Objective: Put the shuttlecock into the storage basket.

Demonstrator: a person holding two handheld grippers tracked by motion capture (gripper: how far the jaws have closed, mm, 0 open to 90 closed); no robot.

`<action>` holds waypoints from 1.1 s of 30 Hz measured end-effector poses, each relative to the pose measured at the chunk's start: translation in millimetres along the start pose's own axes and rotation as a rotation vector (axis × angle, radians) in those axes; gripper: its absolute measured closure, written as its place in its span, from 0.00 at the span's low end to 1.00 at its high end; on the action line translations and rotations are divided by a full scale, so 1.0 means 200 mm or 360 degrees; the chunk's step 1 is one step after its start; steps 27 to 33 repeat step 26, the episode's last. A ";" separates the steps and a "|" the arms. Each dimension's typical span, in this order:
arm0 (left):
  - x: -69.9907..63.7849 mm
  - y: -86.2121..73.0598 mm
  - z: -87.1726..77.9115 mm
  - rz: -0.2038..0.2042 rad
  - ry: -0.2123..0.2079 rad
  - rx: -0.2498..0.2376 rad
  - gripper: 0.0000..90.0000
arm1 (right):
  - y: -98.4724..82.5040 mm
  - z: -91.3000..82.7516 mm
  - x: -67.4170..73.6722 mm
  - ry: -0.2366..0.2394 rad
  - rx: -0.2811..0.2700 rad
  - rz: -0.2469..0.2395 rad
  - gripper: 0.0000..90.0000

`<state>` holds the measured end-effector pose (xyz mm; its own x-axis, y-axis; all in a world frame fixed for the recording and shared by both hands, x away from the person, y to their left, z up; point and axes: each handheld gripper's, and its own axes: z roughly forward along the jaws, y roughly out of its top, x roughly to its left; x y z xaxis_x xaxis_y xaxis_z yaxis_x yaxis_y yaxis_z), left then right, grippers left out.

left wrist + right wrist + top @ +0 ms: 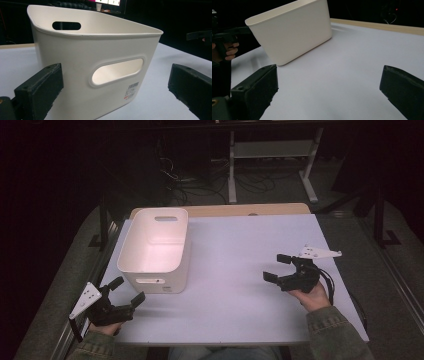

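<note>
Looking forward and down from above the near edge at the white bin on the surface. Left gripper view close against the bin's handle wall; right gripper view farther off, facing its long side, all three sharing it.

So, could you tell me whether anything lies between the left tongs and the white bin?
Nothing visible does. The left tongs are open just short of the white bin, facing its near wall with the handle slot, and between them lies bare white tabletop.
</note>
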<state>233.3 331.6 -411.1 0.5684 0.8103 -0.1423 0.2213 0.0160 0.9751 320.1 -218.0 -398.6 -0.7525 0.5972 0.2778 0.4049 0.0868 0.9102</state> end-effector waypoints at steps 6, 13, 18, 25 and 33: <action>0.00 0.00 0.00 0.0006 -0.0003 0.0000 0.00 | -0.04 -0.06 -0.01 -0.0050 -0.0023 0.0001 0.01; 0.00 0.00 0.00 0.0003 -0.0002 0.0000 0.00 | -0.08 -0.12 -0.02 -0.0103 -0.0067 -0.0015 0.01; 0.00 0.00 0.00 0.0014 -0.0002 0.0007 0.00 | -0.11 -0.15 -0.02 -0.0129 -0.0077 -0.0015 0.01; 0.01 0.00 0.00 0.0016 -0.0001 0.0012 0.00 | -0.13 -0.17 -0.02 -0.0166 -0.0100 -0.0026 0.01; 0.01 0.00 0.00 0.0018 -0.0001 0.0011 0.00 | -0.13 -0.18 -0.02 -0.0171 -0.0101 -0.0033 0.01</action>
